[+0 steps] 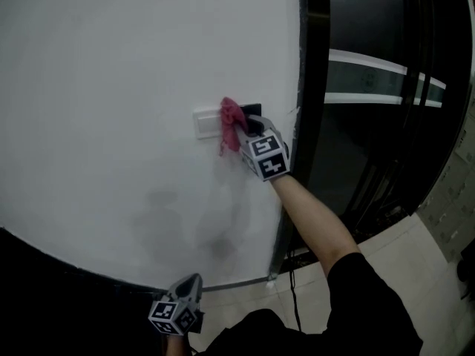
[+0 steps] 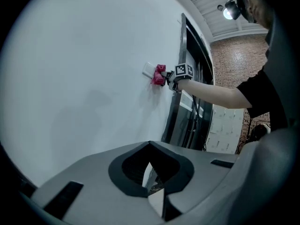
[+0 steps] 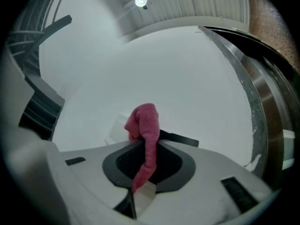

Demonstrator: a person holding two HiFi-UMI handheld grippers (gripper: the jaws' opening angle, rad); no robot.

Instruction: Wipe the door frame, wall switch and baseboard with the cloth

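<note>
A white wall switch [image 1: 205,123] sits on the white wall, left of the black door frame [image 1: 315,87]. My right gripper [image 1: 248,127] is shut on a pink cloth [image 1: 231,125] and holds it against the switch's right edge, over a small black plate [image 1: 254,109]. In the right gripper view the cloth [image 3: 146,125] rises out of the right gripper [image 3: 144,175] in front of the switch [image 3: 116,131]. My left gripper [image 1: 194,282] hangs low near the dark baseboard [image 1: 67,269], shut, with nothing in it. The left gripper view shows the cloth [image 2: 159,75] and switch [image 2: 148,70] far off.
A glass door with pale bands [image 1: 371,80] fills the frame's right side. A black cable [image 1: 293,291] trails on the tiled floor [image 1: 404,247] at the frame's foot. A brick wall [image 2: 234,60] stands beyond. Ceiling lamps [image 3: 140,1] shine above.
</note>
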